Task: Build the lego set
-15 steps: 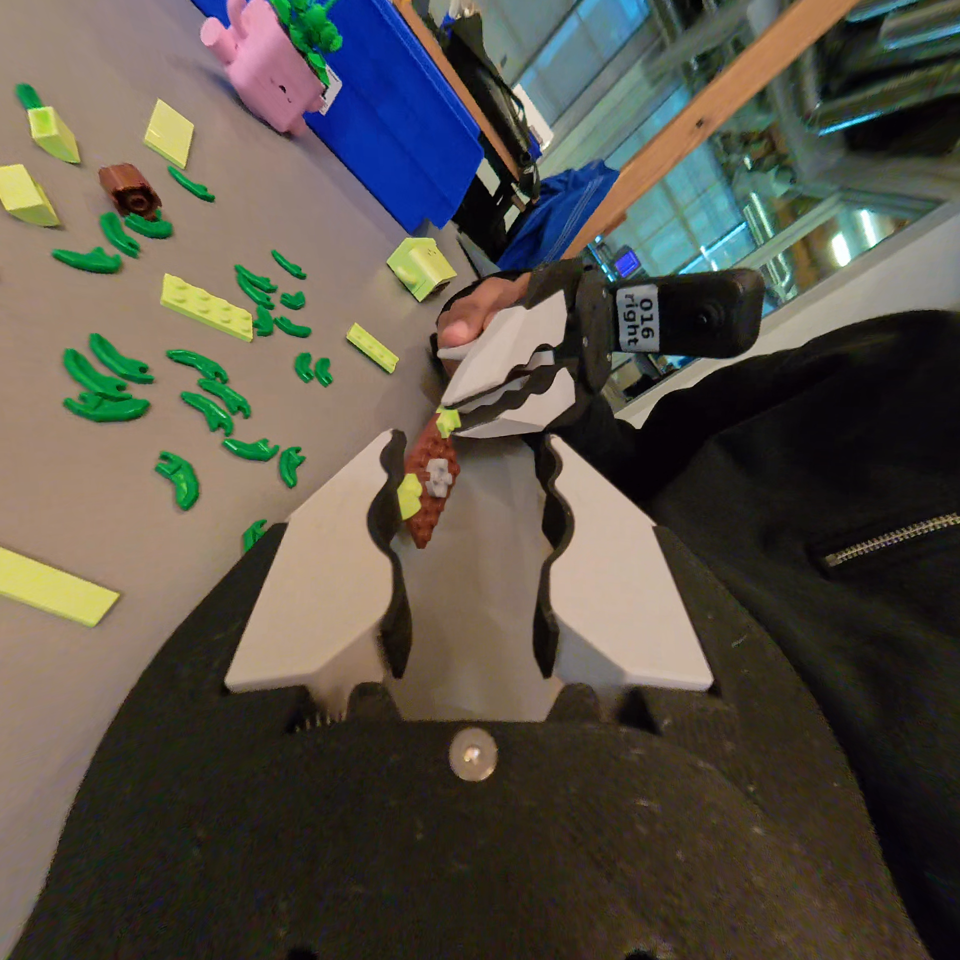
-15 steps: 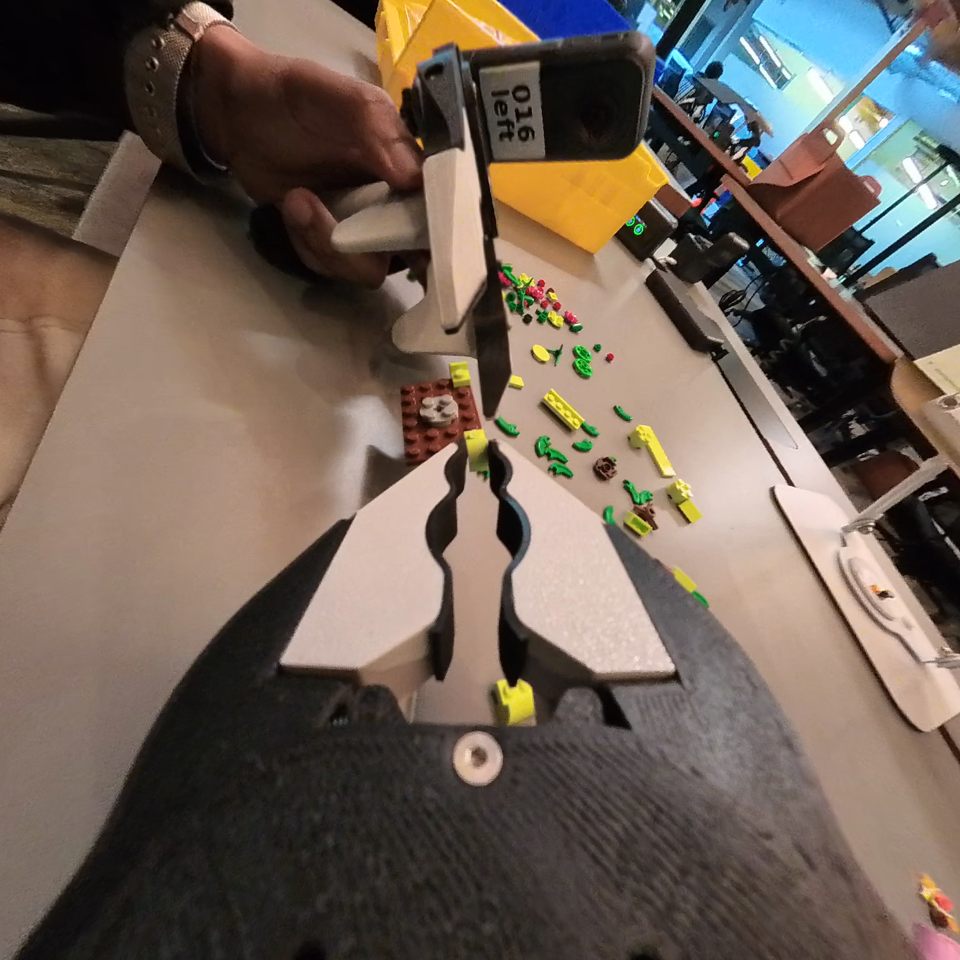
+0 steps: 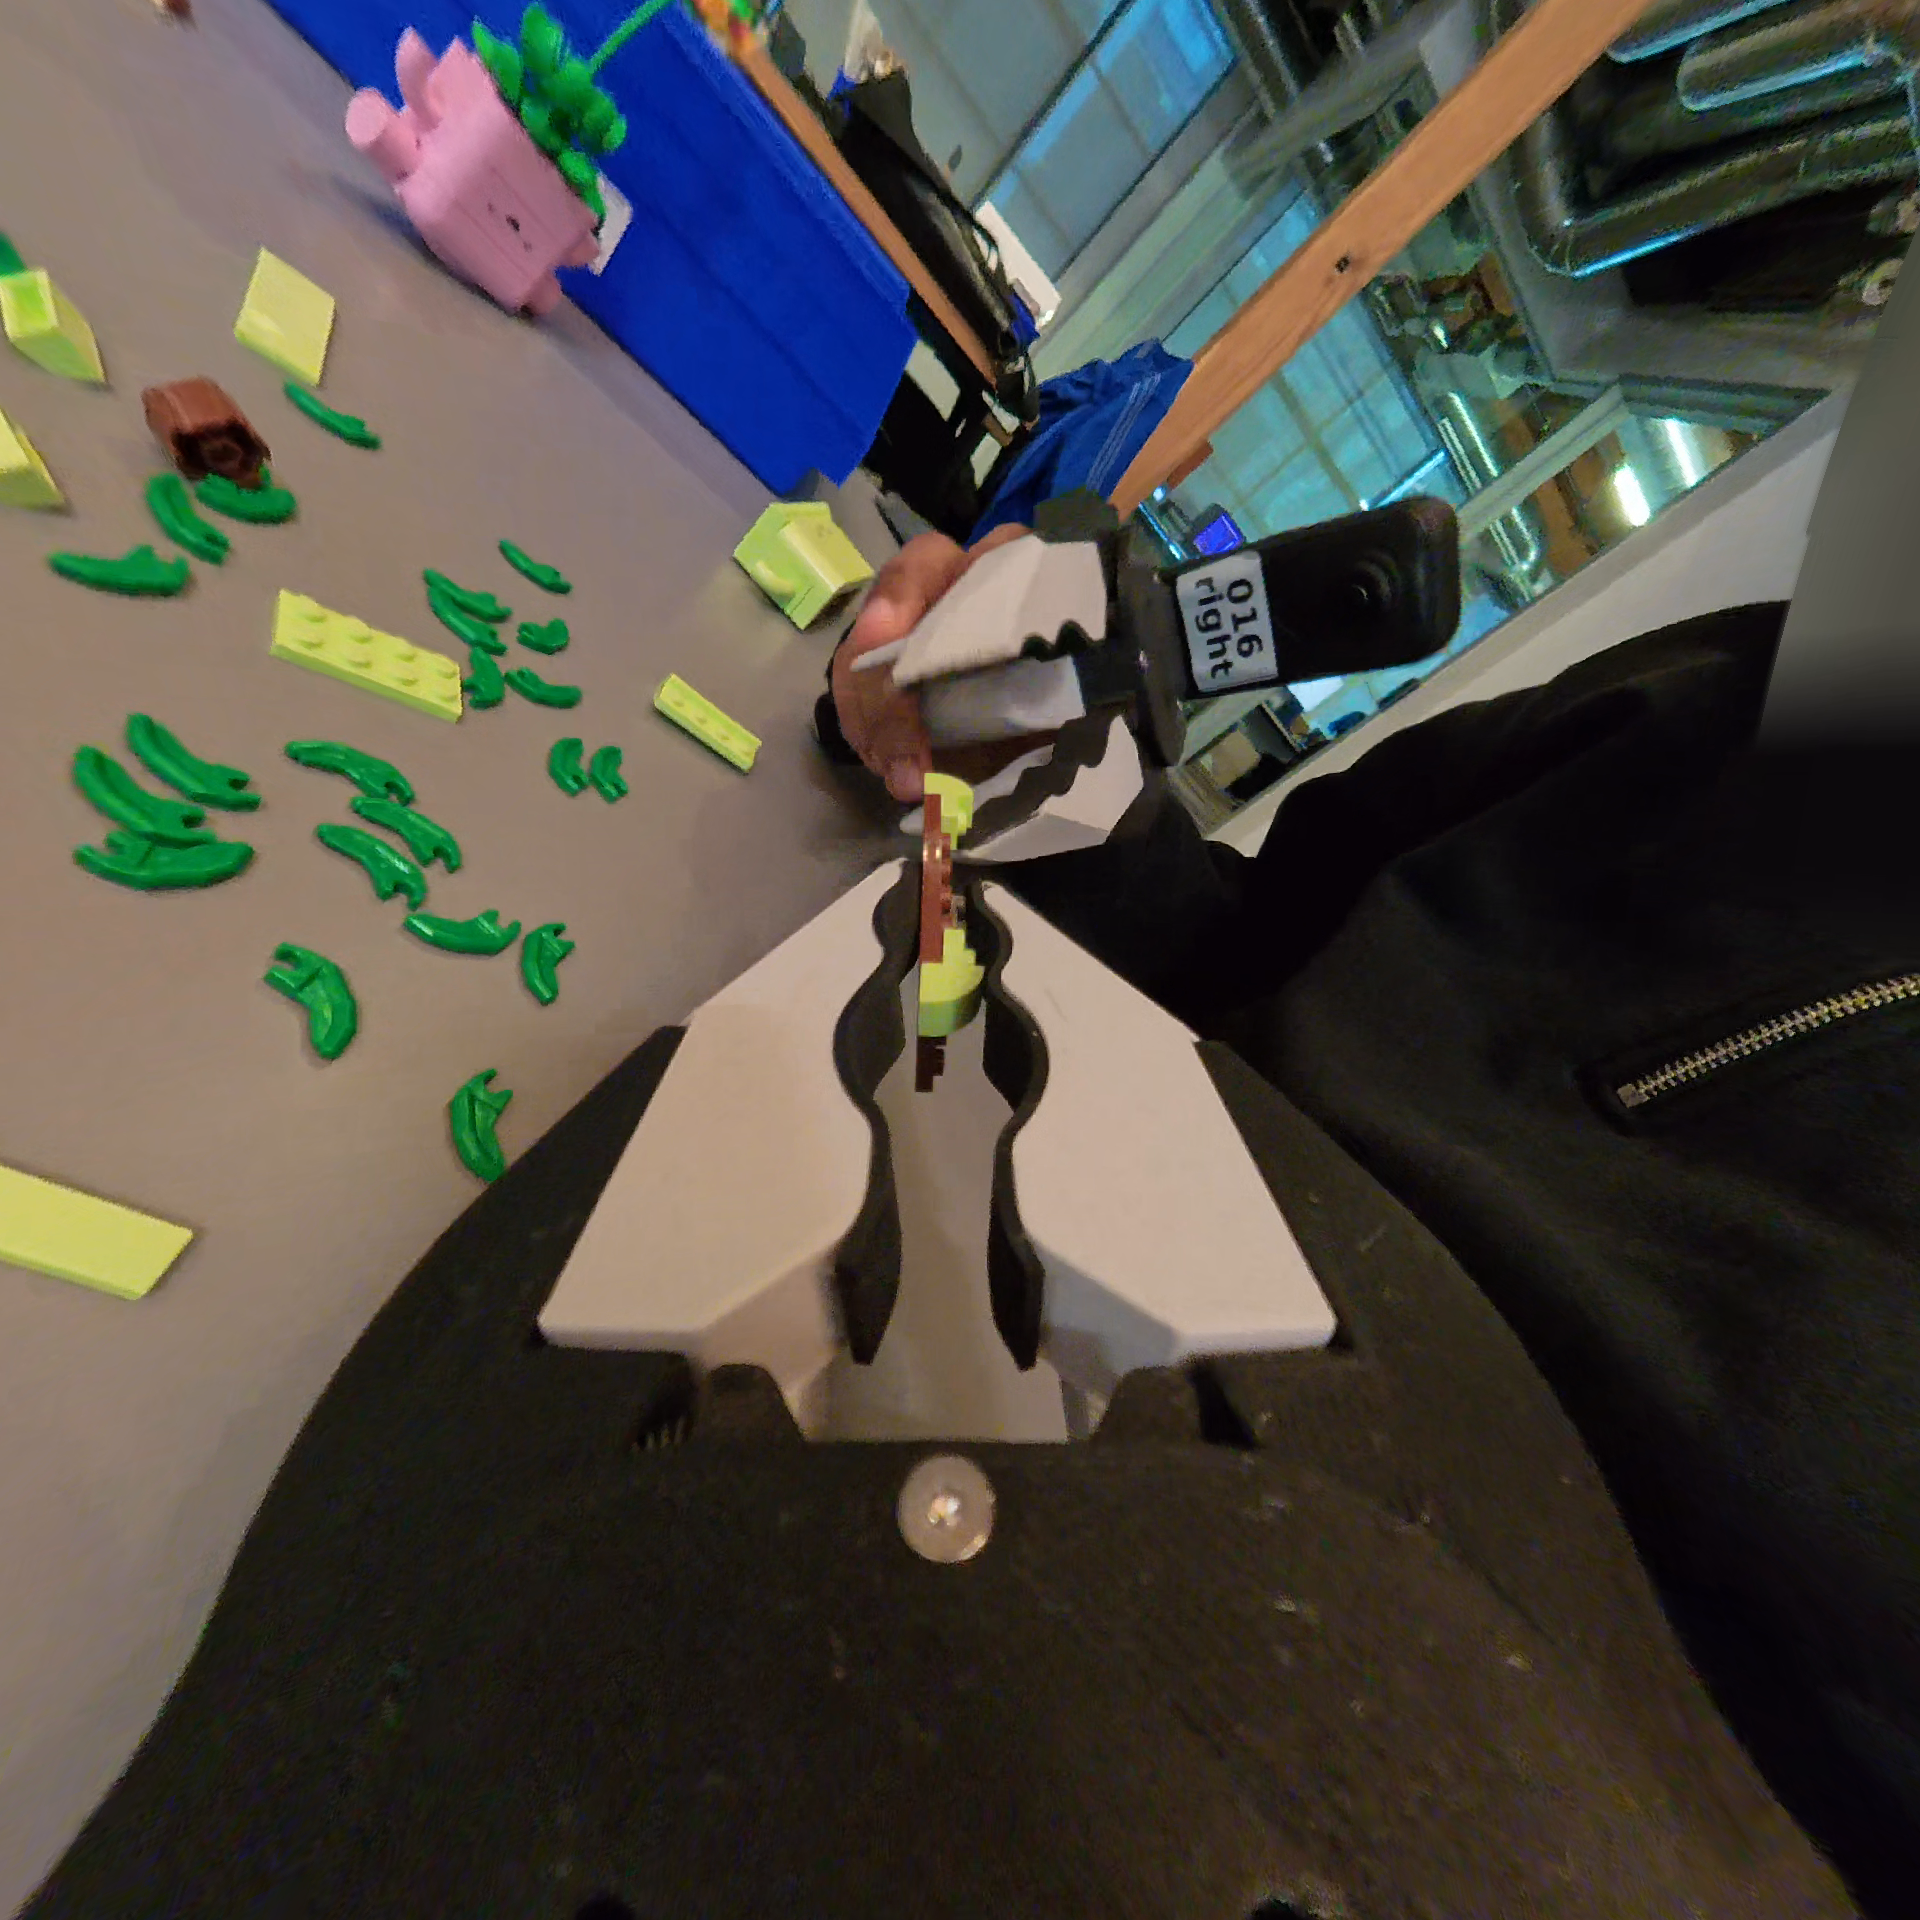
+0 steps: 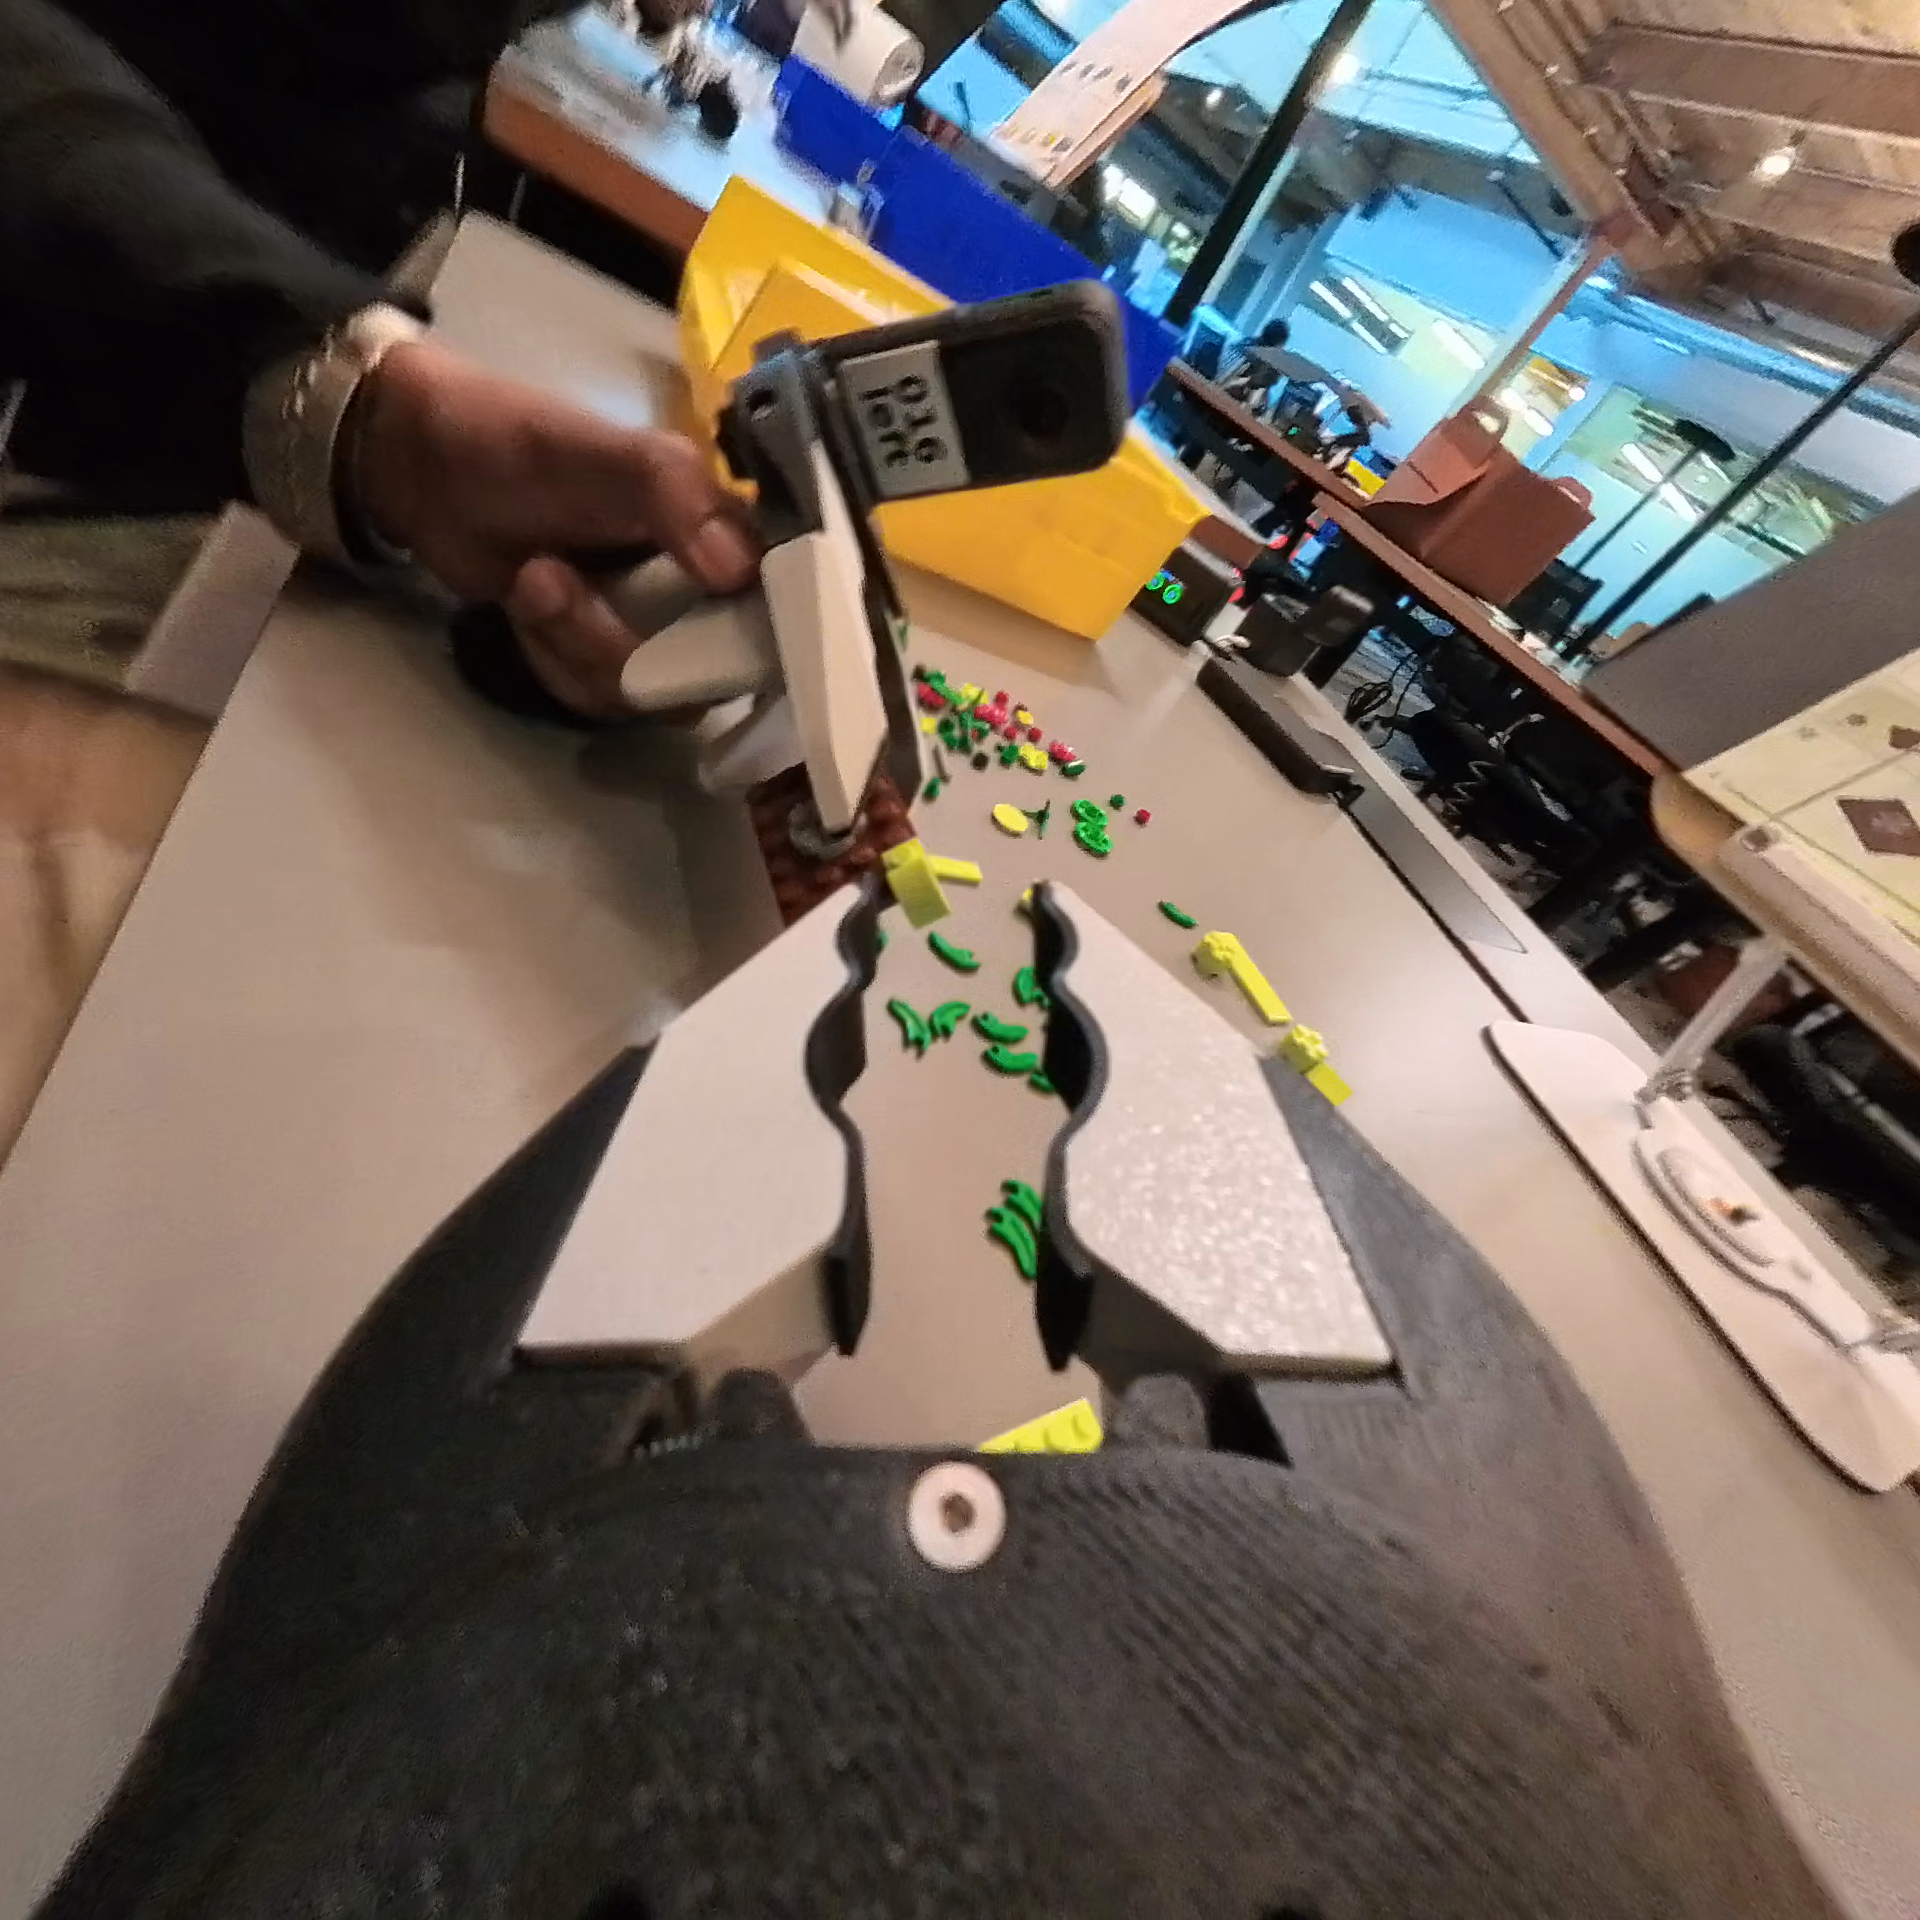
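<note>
On the left of the grey table (image 3: 644,436), curved green plastic leaf pieces (image 3: 166,810) and flat lime-green plates (image 3: 364,655) lie scattered, with a pink brick-built planter (image 3: 478,197) farther back against a blue bin (image 3: 748,260).

Moving right, the left gripper (image 3: 940,883) has its jaws closed to a narrow gap on a thin reddish-brown square lego plate (image 3: 932,935), held edge-on above the table; a lime-green brick (image 3: 948,997) is already fixed to its face.

Right of that, the right gripper (image 4: 956,904) meets the plate's far corner. Its jaws stand partly open, and a small lime-green brick (image 4: 914,883) sits at the tip of one finger; whether it is gripped or merely touched I cannot tell.

The step in hand looks like seating this lime brick on the brown plate. The next move likely calls for the left gripper to hold the plate firm while the right presses the brick squarely onto the studs.
</note>
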A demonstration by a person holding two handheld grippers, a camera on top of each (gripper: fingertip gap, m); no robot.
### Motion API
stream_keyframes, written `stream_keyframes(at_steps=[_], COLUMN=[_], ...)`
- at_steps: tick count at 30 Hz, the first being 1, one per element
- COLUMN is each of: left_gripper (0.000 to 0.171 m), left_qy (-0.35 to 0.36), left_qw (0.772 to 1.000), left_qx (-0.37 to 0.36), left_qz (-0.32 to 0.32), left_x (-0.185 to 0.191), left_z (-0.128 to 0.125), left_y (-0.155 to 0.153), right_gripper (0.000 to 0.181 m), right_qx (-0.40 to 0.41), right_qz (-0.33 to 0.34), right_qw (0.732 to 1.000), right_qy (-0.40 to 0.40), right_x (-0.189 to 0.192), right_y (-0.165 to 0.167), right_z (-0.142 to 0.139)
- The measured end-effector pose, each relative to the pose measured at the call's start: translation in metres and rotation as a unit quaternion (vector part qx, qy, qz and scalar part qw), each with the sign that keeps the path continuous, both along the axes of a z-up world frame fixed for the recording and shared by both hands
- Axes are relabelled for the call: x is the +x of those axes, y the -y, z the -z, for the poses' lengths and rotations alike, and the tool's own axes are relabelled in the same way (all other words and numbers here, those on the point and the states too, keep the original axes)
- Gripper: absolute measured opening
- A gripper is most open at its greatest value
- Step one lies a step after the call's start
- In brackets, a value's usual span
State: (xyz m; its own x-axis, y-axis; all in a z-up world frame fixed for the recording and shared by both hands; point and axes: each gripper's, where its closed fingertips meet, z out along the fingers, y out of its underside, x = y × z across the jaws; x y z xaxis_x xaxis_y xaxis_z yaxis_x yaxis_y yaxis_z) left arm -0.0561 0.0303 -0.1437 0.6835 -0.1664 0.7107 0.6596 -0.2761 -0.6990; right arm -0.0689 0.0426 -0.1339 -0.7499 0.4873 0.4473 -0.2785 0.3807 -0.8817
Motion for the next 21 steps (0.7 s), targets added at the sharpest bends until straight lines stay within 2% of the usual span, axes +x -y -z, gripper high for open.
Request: stream_keyframes(at_steps=[2, 5, 11, 14, 21], left_gripper=[0.005, 0.005, 0.005, 0.005, 0.005], left_qy=[-0.033, -0.104, -0.269, -0.298, -0.309], left_qw=[0.999, 0.994, 0.962, 0.953, 0.95], left_qx=[0.017, 0.021, 0.005, 0.002, 0.01], left_qz=[-0.013, -0.029, -0.049, -0.049, -0.05], left_x=[-0.001, 0.0, 0.009, 0.013, 0.015], left_z=[-0.006, -0.01, -0.01, -0.009, -0.011], left_y=[0.0, -0.001, -0.005, -0.006, -0.006], right_gripper=[0.036, 0.039, 0.03, 0.031, 0.032], right_qx=[-0.057, -0.132, -0.157, -0.153, -0.142], right_qz=[-0.004, -0.021, -0.048, -0.055, -0.102], right_qw=[0.998, 0.989, 0.983, 0.982, 0.973], right_qy=[0.023, 0.057, 0.085, 0.1, 0.151], right_x=[-0.001, 0.001, 0.007, 0.009, 0.02], right_y=[-0.004, -0.01, -0.01, -0.008, 0.0], right_z=[-0.012, -0.027, -0.03, -0.028, -0.022])
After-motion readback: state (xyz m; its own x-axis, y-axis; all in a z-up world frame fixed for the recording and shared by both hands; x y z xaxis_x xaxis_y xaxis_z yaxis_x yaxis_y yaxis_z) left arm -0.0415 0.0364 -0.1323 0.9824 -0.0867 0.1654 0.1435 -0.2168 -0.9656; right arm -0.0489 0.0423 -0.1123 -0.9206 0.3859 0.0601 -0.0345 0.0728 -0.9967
